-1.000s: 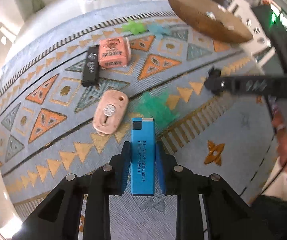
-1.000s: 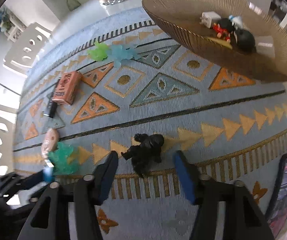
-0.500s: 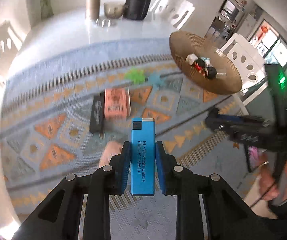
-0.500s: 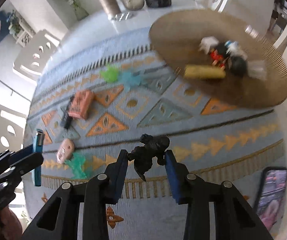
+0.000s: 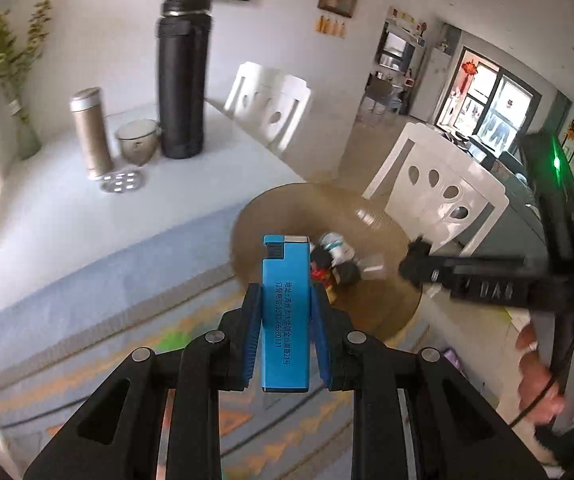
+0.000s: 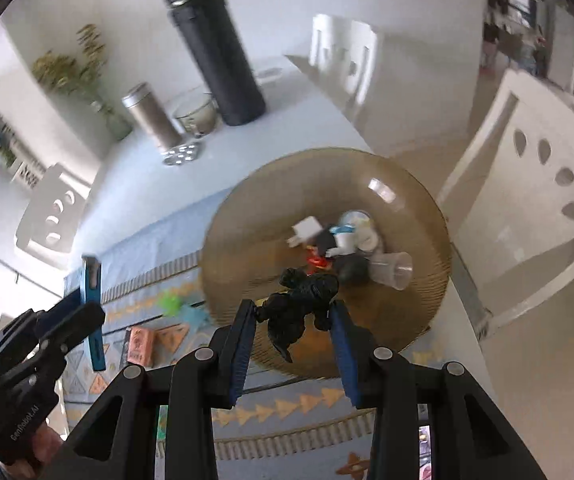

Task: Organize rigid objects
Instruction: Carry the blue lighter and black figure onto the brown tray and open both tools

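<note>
Left tongs [image 5: 286, 322] clenched on blue lighter [image 5: 286, 312], printed "0512-6680111"; right tongs [image 6: 291, 330] grasping black figurine [image 6: 301, 308]; grip marked "GenRobot.AI".

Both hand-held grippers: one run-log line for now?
left hand-held gripper: shut on blue lighter | right hand-held gripper: shut on black figurine | brown bowl: ahead

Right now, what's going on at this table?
A person is tidying small items into a brown bowl, using a handheld gripper in each hand. The left gripper is shut on a blue lighter; the right gripper is shut on a black toy figure. Both are held up near the bowl, which already holds a few things. An orange box lies on the patterned mat.
</note>
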Demonstrator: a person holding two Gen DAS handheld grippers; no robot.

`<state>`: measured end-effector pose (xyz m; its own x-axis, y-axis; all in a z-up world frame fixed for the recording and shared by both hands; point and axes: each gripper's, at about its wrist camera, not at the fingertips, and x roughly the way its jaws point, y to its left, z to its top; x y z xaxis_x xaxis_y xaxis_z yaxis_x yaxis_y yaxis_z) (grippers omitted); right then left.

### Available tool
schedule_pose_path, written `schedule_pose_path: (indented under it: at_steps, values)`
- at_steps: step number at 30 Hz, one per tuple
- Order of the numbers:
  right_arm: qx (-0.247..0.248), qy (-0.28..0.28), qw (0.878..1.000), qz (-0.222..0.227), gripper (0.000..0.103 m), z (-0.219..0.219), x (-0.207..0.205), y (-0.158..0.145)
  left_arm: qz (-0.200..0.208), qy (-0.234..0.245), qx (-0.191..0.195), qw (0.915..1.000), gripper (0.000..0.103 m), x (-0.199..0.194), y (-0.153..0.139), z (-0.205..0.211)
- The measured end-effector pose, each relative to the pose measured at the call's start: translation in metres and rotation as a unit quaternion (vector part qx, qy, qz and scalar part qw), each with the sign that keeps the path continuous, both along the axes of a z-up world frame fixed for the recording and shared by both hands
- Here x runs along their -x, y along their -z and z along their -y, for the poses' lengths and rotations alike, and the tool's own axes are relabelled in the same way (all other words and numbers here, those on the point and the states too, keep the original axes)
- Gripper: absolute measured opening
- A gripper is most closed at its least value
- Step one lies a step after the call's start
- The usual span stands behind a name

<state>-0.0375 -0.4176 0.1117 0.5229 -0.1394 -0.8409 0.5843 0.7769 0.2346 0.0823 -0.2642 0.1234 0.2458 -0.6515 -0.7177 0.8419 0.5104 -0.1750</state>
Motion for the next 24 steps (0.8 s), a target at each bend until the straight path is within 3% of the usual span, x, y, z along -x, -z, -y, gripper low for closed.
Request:
schedule_pose_path:
  at_steps: [8,19,20,21,23,24]
  values:
    - [-0.079,0.017,0.994,-0.067,0.037,0.033,0.006,0.054,-0.056,0.014,-0.061,0.9965,0.021,0.004,0.056,0.064]
    - [-0.077,0.003,0.992,-0.098,0.037,0.034,0.008,0.068,-0.074,0.029,-0.096,0.9922,0.024,0.017,0.082,0.085]
    - [-0.077,0.002,0.992,-0.1,0.038,0.034,0.008,0.068,-0.08,0.03,-0.095,0.9918,0.034,0.016,0.081,0.083]
    - [-0.078,0.002,0.992,-0.1,0.039,0.034,0.008,0.067,-0.085,0.028,-0.092,0.9917,0.035,0.013,0.078,0.081]
    - [-0.072,0.007,0.992,-0.1,0.054,0.034,0.008,0.064,-0.089,0.018,-0.083,0.9924,0.035,0.007,0.071,0.069]
    - [-0.06,0.014,0.993,-0.099,0.057,0.034,0.011,0.059,-0.087,0.012,-0.081,0.9928,0.035,0.006,0.069,0.066]
